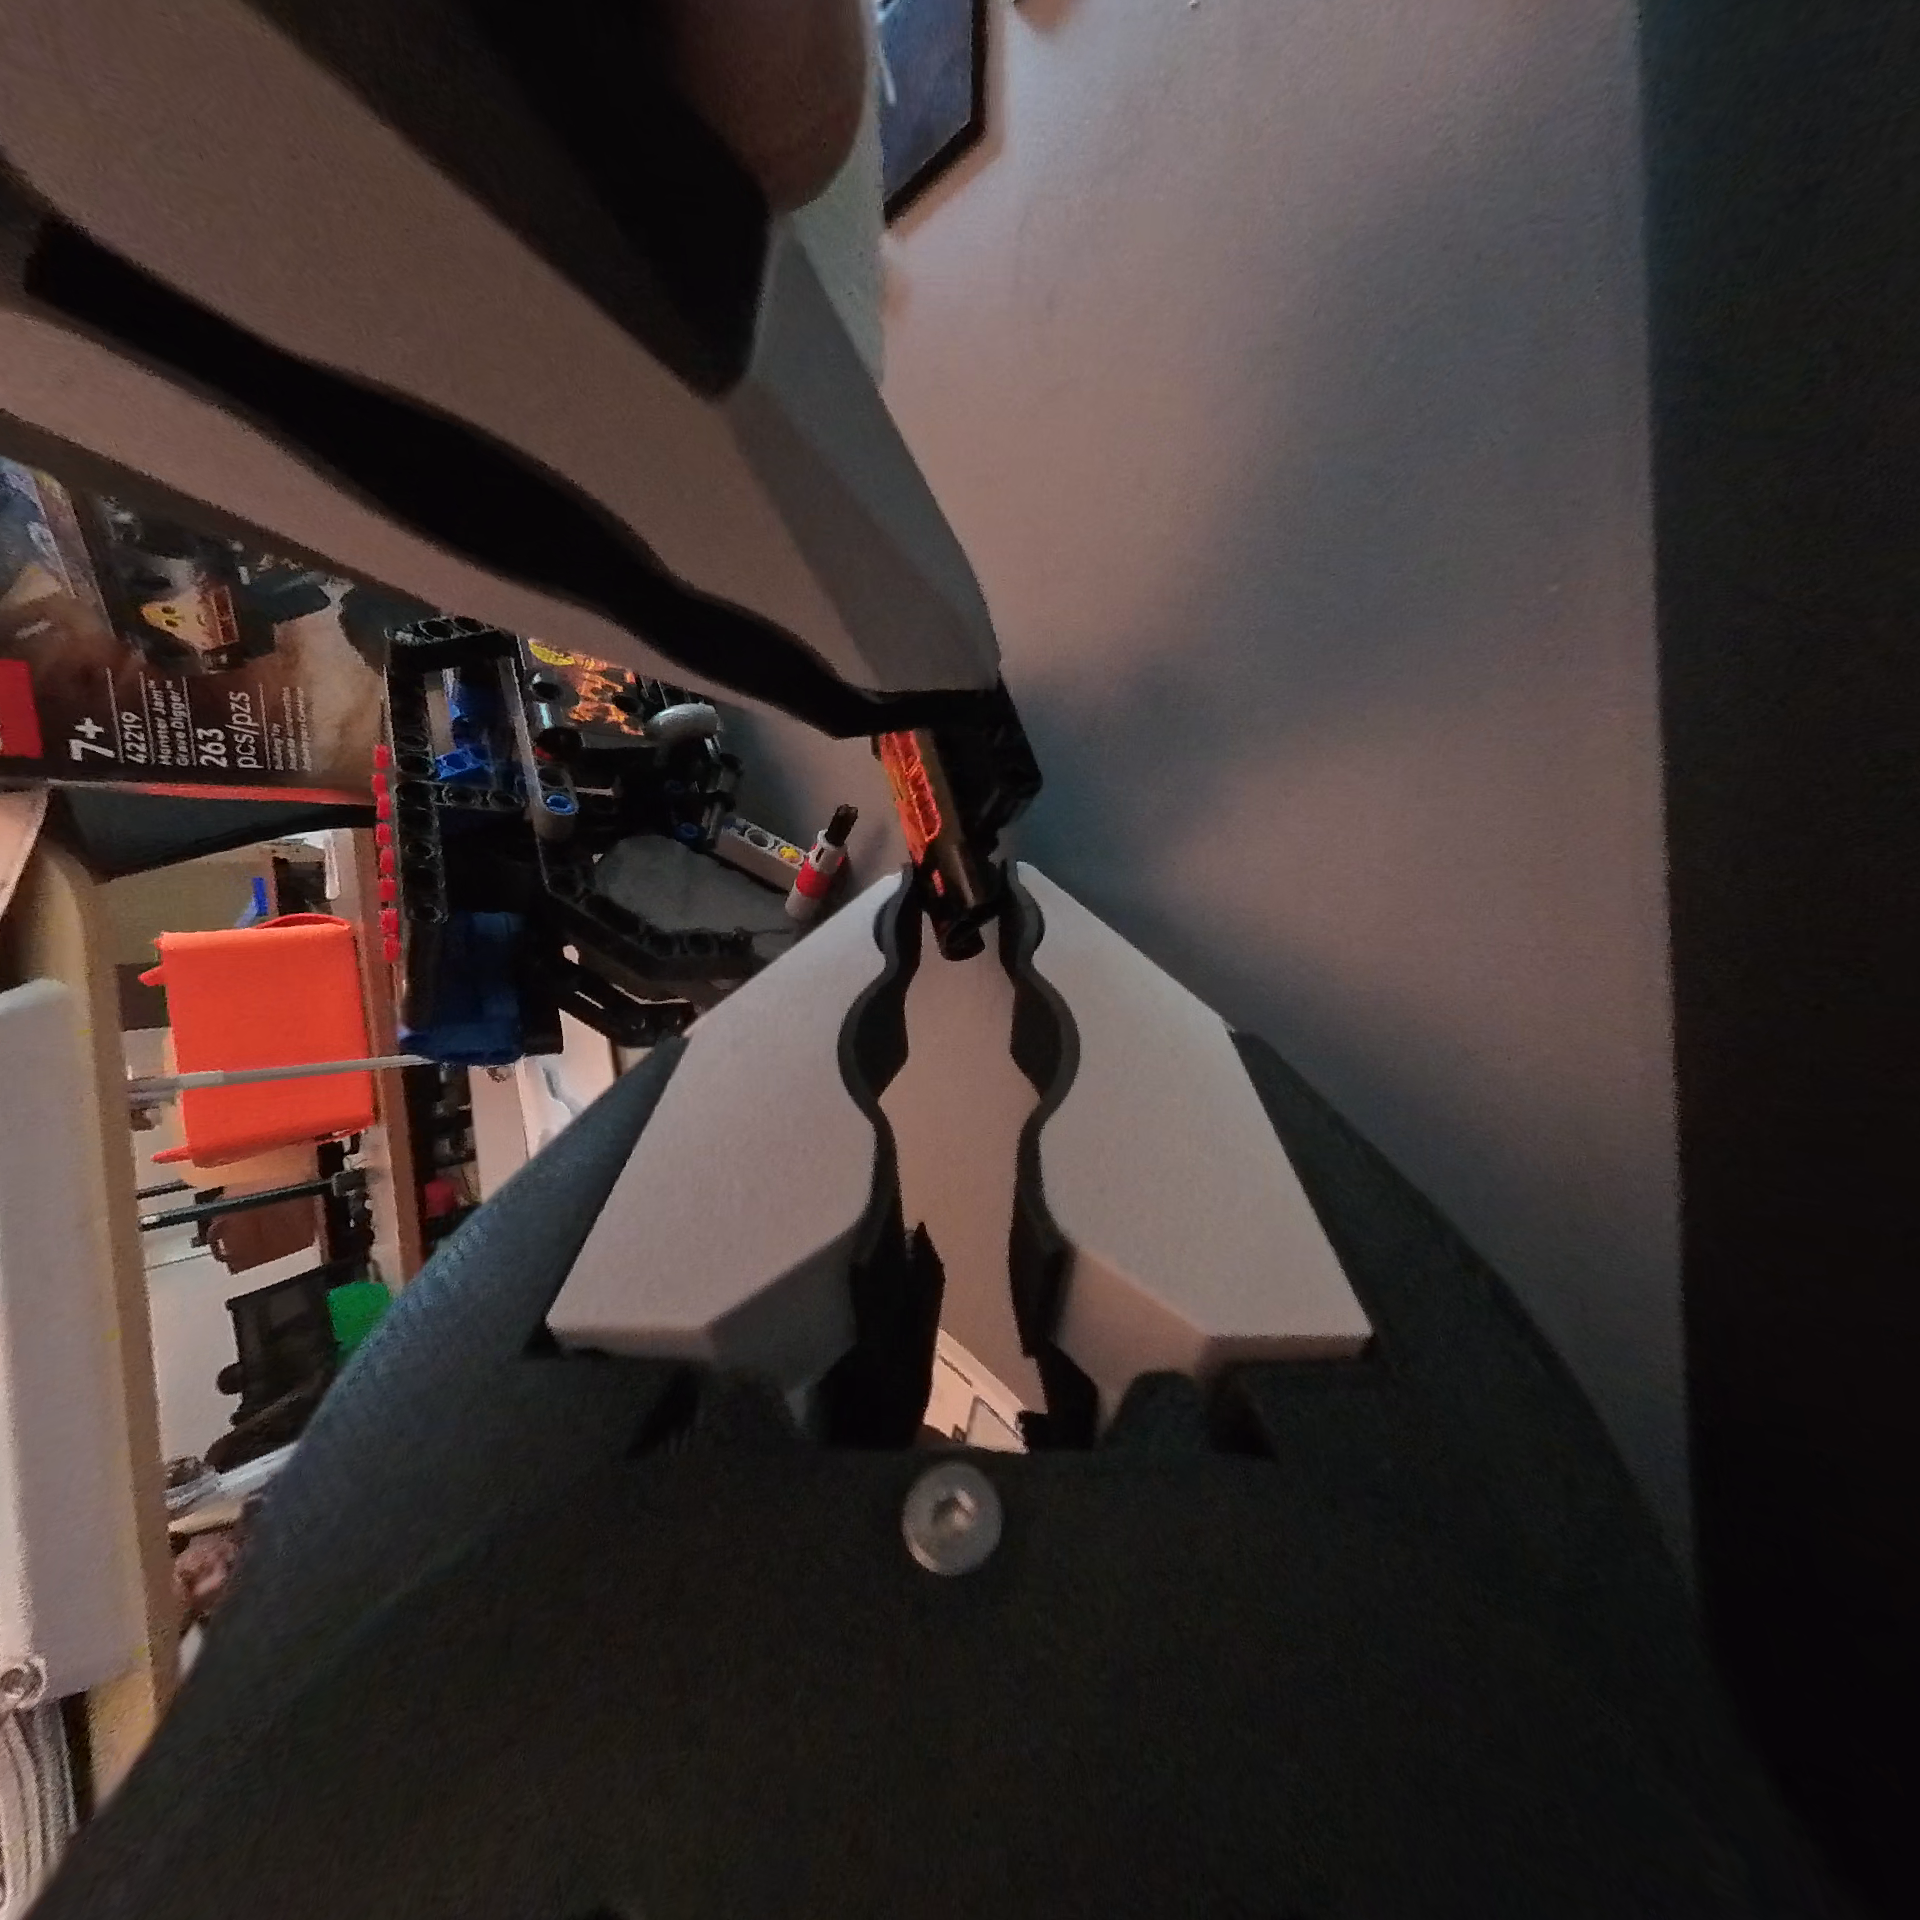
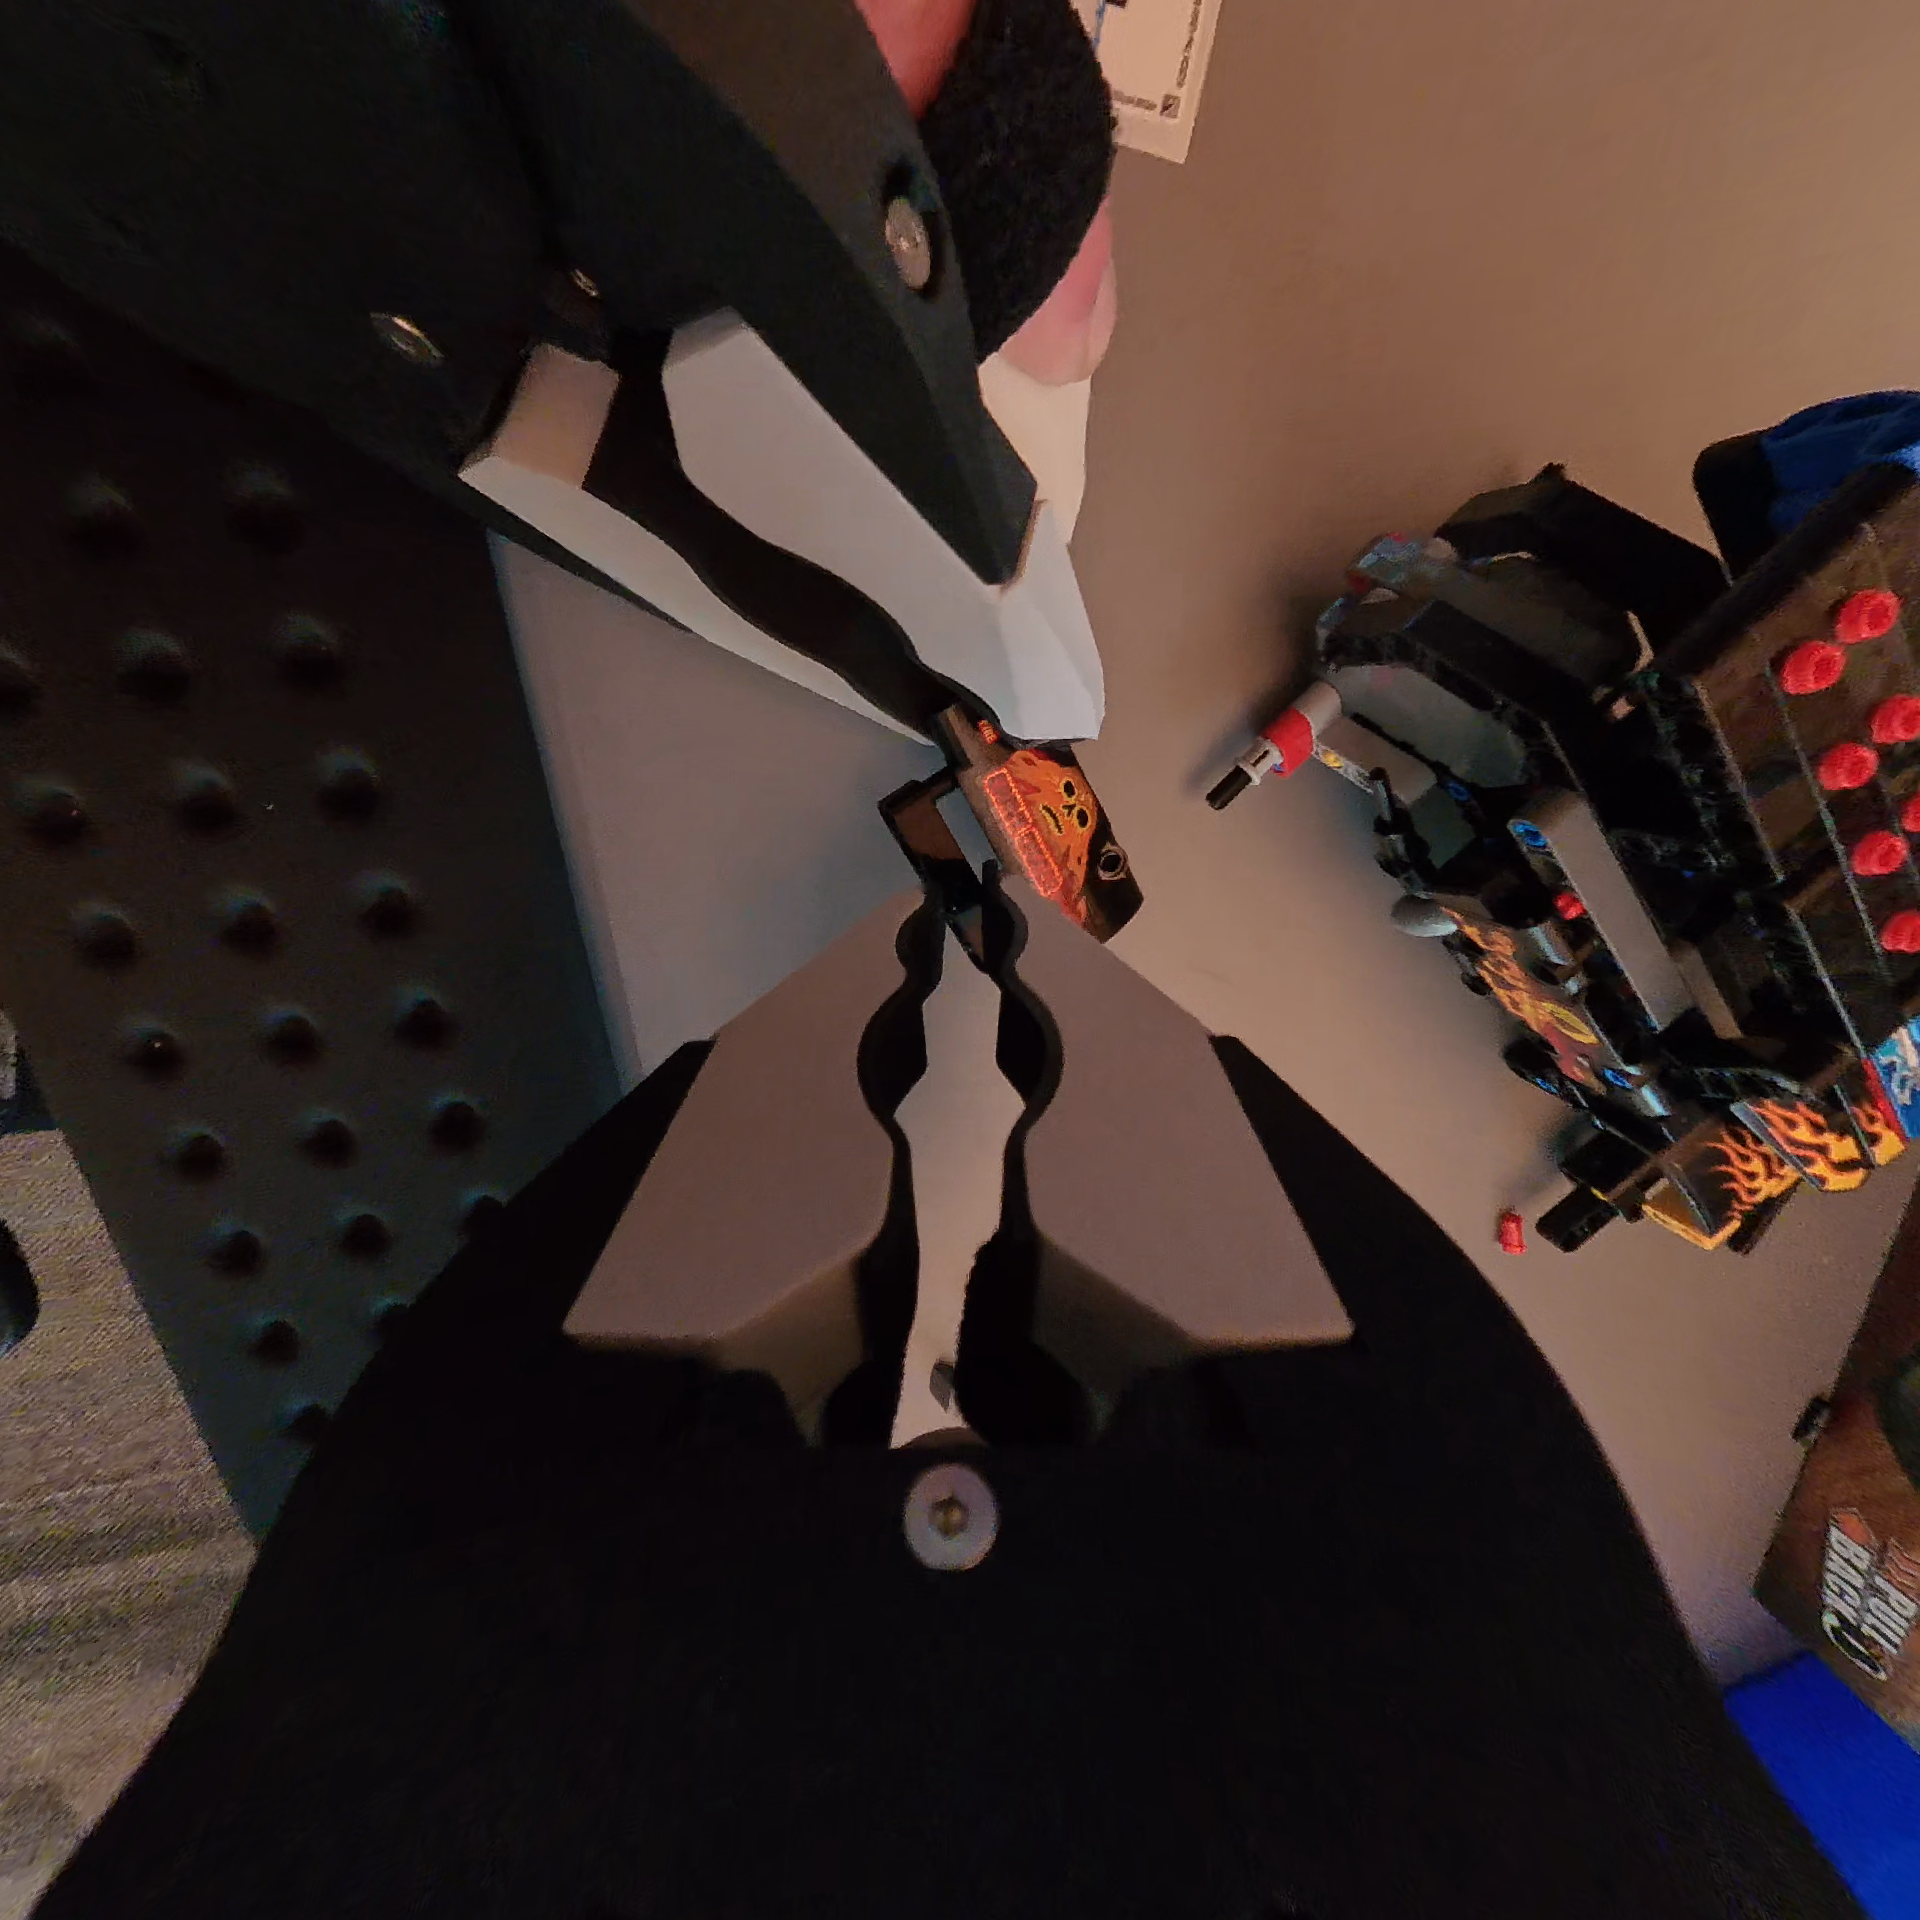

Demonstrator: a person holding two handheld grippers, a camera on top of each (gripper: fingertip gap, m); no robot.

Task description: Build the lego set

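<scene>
Both tongs, left tongs (image 1: pixel 961 883) and right tongs (image 2: pixel 961 920), pinch our small black piece with orange print (image 2: pixel 1049 836) mid-air above the worktop (image 2: pixel 1351 312), its long axis running between them; half-built truck (image 2: pixel 1662 883) sits well apart.

Light was dim and warm in both views. In the right wrist view the tabletop (image 2: pixel 1455 312) read tan-orange, and the near gripper body at the bottom sank to almost pure black. The left wrist view ran cooler, blue-grey at centre, with a dark band down the right edge. Brighter background at lower left. Close parts at upper left were soft and blurred. Wide-angle bending showed toward the frame edges. No harsh glare; shadows were soft.
</scene>
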